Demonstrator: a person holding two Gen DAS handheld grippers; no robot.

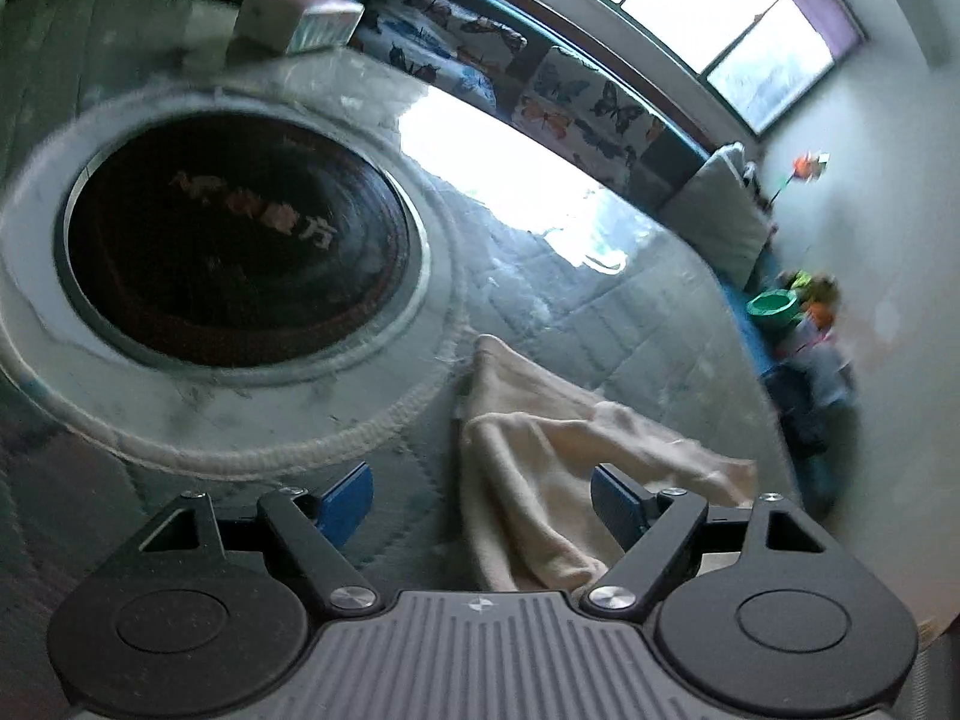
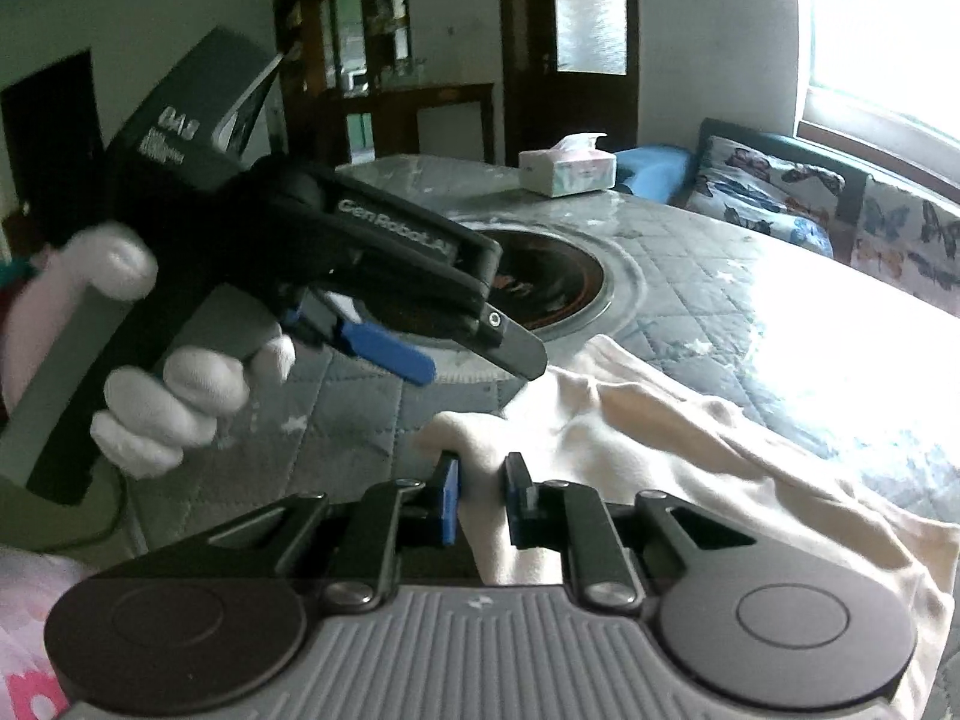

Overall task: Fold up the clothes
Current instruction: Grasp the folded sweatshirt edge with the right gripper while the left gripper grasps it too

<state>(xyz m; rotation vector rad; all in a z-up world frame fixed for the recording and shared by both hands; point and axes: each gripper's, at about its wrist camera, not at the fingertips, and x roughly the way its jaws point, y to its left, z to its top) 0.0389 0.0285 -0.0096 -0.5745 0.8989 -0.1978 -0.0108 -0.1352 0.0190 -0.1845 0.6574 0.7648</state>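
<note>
A cream garment lies crumpled on the quilted grey table cover. My right gripper is shut on a bunched fold of that garment near its left edge, cloth pinched between the blue pads. In the left wrist view the same cream garment lies ahead and to the right. My left gripper stands open above it, blue pads wide apart, with cloth under the right pad and nothing gripped. The right wrist view shows the left gripper from the side, held by a white-gloved hand, hovering left of the garment.
A round dark inset with a pale ring sits in the table to the left of the garment. A tissue box stands at the far edge. Butterfly-print cushions line a bench by the window. Toys sit at the right.
</note>
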